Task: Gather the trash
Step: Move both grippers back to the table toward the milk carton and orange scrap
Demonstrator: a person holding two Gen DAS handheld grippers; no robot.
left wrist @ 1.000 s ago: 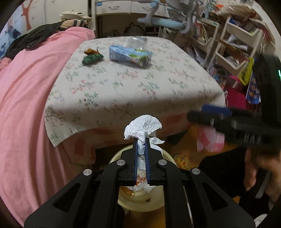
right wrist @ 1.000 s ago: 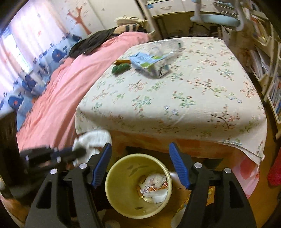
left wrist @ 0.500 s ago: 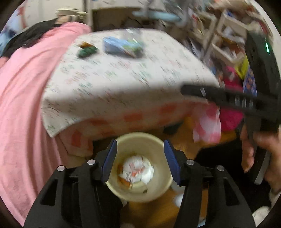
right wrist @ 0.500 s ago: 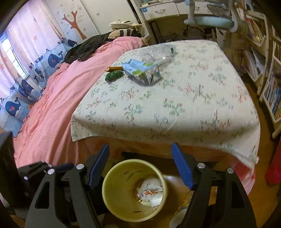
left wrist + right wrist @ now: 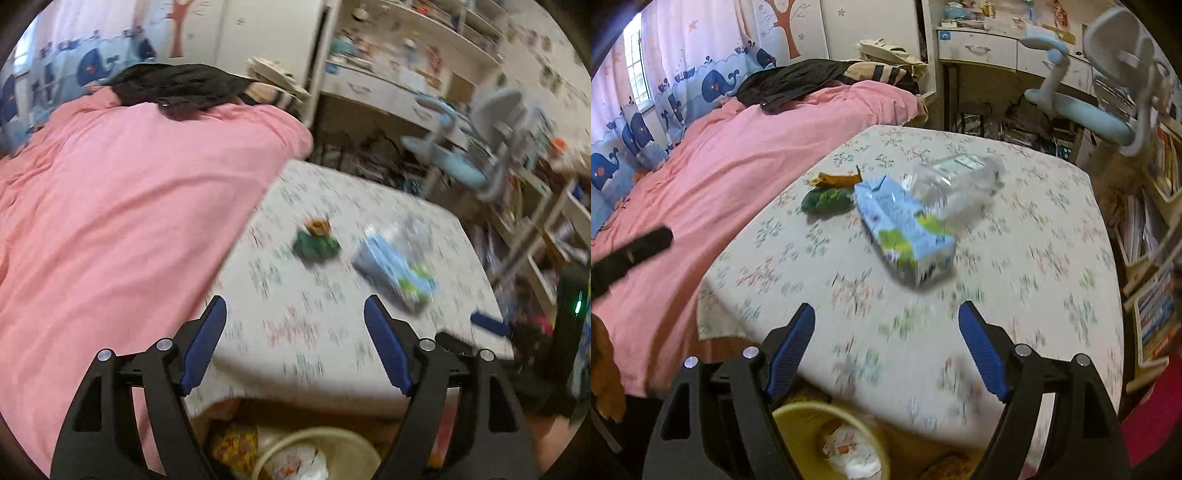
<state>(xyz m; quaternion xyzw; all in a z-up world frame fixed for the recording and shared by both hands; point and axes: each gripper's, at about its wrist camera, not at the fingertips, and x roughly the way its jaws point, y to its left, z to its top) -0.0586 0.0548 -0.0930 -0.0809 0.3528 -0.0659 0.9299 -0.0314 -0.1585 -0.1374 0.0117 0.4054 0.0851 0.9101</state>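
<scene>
Now the blue carton lies just ahead of the empty, spread right gripper, long axis slanting away leftward; left gripper, likewise agape, sits farther.

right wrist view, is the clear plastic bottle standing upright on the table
No, the clear plastic bottle lies on its side on the floral tablecloth, right behind the blue carton.

Clear glossy plastic bottle; printed carton, probably paperboard; cloth tablecloth.
</scene>
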